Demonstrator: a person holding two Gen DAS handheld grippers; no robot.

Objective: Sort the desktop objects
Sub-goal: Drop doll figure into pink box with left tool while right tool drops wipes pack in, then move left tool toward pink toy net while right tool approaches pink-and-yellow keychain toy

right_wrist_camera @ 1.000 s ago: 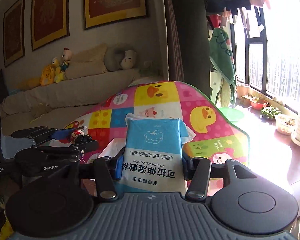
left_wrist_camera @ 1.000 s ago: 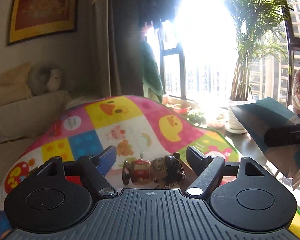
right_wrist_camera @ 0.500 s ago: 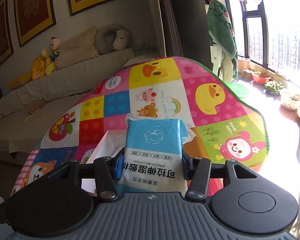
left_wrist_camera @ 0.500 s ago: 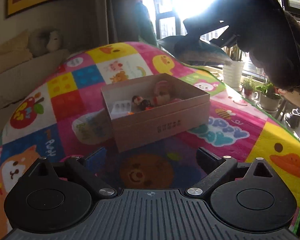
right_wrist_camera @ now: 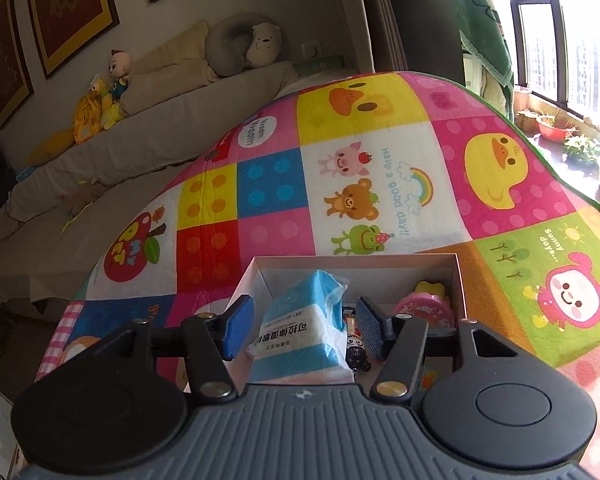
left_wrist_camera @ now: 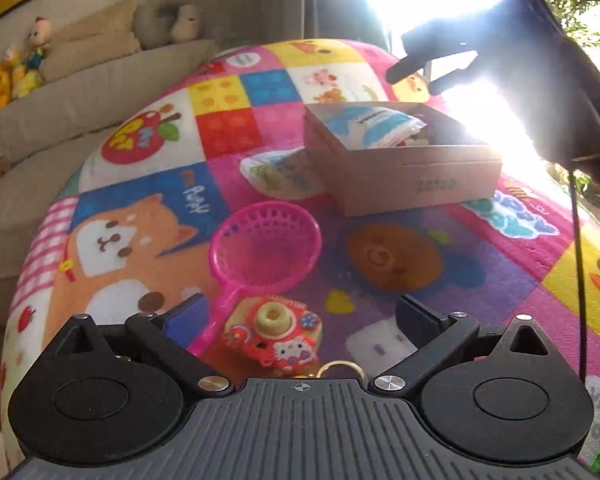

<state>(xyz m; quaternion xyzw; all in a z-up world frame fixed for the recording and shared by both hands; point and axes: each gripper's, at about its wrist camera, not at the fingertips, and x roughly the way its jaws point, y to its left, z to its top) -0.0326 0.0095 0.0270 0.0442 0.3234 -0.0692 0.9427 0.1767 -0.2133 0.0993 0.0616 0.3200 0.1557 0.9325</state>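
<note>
In the left wrist view my left gripper hangs low over the colourful mat, its jaws opening wide. A red toy camera lies between the fingers, untouched, beside the handle of a pink strainer. Further off stands the cardboard box with a blue-and-white wipes pack in it. My right gripper shows as a dark shape above the box. In the right wrist view the right gripper is opening over the box. The wipes pack rests inside, clear of both pads.
A small doll and a pink toy also lie in the box. A flat patterned packet sits on the mat left of the box. A beige sofa with plush toys lies beyond the mat; potted plants stand by the window.
My left gripper let go of the doll, opened and sank toward the toy camera and strainer. My right gripper came down over the box and released the wipes pack into it.
</note>
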